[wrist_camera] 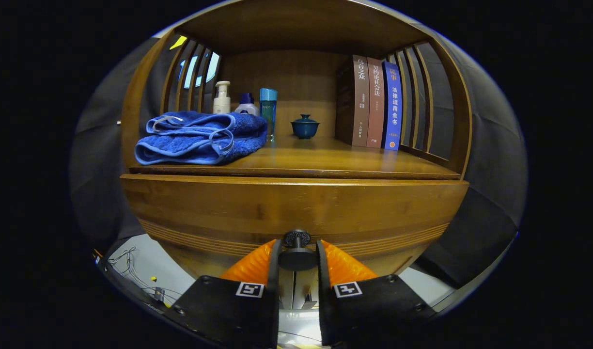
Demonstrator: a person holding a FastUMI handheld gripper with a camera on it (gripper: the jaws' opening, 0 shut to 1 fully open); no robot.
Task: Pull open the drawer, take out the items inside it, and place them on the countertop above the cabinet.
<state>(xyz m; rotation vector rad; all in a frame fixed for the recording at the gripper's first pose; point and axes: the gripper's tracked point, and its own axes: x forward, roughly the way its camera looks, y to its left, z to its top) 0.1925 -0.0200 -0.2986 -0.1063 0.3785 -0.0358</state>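
Hand-held gripper (297,252) around camera-pointing knob (297,252)

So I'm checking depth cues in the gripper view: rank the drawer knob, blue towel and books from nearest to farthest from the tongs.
1. Drawer knob, between the tongs.
2. Blue towel, front left of the countertop.
3. Books, upright at the back right.

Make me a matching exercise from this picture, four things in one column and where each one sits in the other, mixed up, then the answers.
1. blue towel
2. lidded teacup
3. books
4. drawer knob

A. between the gripper fingers
B. upright by the slatted side, beyond the orange fingers
C. folded in front of the bottles
D. mid-countertop, between bottles and books

Pairs: 1-C, 2-D, 3-B, 4-A
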